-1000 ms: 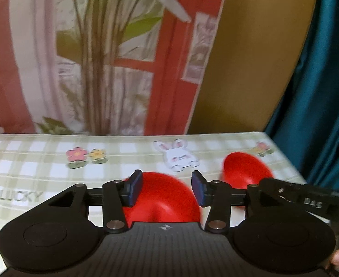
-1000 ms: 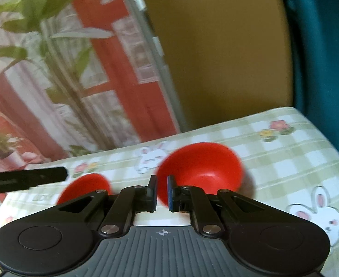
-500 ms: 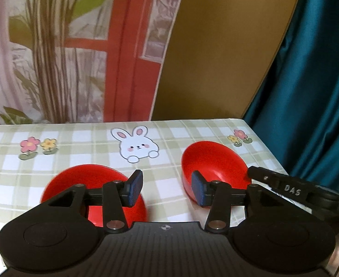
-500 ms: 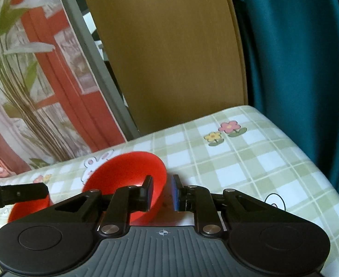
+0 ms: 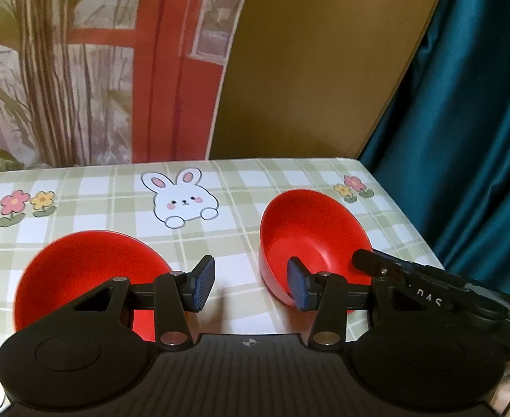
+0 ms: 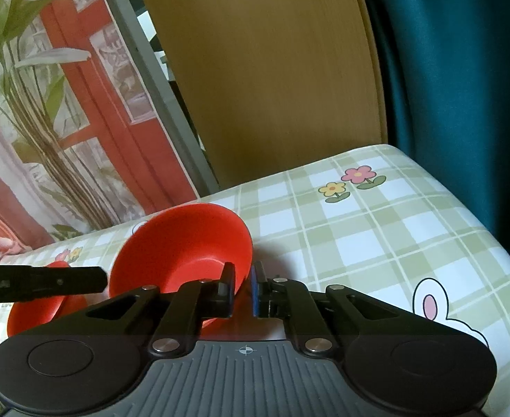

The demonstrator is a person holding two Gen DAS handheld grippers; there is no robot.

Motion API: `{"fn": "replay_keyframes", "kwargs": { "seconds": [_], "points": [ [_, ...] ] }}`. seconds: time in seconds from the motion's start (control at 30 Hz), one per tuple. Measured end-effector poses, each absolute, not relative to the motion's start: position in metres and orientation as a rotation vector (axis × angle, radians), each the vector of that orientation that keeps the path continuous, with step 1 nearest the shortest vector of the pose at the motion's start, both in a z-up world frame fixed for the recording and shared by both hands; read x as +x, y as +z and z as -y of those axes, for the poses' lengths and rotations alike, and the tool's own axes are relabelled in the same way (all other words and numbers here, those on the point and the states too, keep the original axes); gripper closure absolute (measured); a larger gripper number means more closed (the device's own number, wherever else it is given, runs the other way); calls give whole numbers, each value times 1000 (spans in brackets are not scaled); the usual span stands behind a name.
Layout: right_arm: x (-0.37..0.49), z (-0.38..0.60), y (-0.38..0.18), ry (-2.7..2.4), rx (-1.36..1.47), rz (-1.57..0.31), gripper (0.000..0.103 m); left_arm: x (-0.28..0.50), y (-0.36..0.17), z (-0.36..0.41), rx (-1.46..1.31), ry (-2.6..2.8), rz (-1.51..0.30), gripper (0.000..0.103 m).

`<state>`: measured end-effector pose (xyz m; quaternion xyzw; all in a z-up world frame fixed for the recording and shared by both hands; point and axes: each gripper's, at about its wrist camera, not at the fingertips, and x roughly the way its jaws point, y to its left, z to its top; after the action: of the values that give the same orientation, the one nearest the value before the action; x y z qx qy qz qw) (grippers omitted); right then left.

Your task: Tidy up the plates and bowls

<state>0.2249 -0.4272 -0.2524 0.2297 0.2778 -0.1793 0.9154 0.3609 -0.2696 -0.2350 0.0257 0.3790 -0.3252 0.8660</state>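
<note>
Two red bowls are on the checked tablecloth. One red bowl (image 5: 81, 271) rests flat at the left. The other red bowl (image 5: 310, 236) is tilted up on the right, and my right gripper (image 6: 242, 293) is shut on its near rim (image 6: 185, 243). That gripper shows in the left wrist view (image 5: 411, 278) as a black finger reaching into the bowl. My left gripper (image 5: 251, 286) is open and empty, hovering over the cloth between the two bowls. The flat bowl also shows in the right wrist view (image 6: 34, 309), partly hidden behind the left gripper's finger.
The table's right edge (image 5: 404, 219) drops off beside a teal curtain (image 5: 470, 121). A wooden chair back (image 6: 272, 76) and a printed plant-and-window backdrop (image 5: 81, 69) stand behind the far edge.
Both views have swung right along the table. The right gripper has tilted its bowl up further. The left gripper has come off the left bowl and stays open.
</note>
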Motion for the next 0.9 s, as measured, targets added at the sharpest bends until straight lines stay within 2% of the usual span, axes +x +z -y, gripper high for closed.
{"fn": "replay_keyframes", "kwargs": {
  "seconds": [0.2, 0.33, 0.6, 0.9],
  "points": [
    [222, 430, -255, -353, 486, -563, 96, 363, -247, 278, 49, -687, -805, 61],
    [221, 427, -253, -351, 501, -560, 96, 361, -251, 286, 58, -714, -817, 84],
    [217, 410, -228, -348, 519, -534, 96, 348, -235, 274, 73, -713, -753, 85],
    [228, 362, -178, -278, 504, -477, 96, 328, -187, 213, 22, -694, -693, 84]
  ]
}}
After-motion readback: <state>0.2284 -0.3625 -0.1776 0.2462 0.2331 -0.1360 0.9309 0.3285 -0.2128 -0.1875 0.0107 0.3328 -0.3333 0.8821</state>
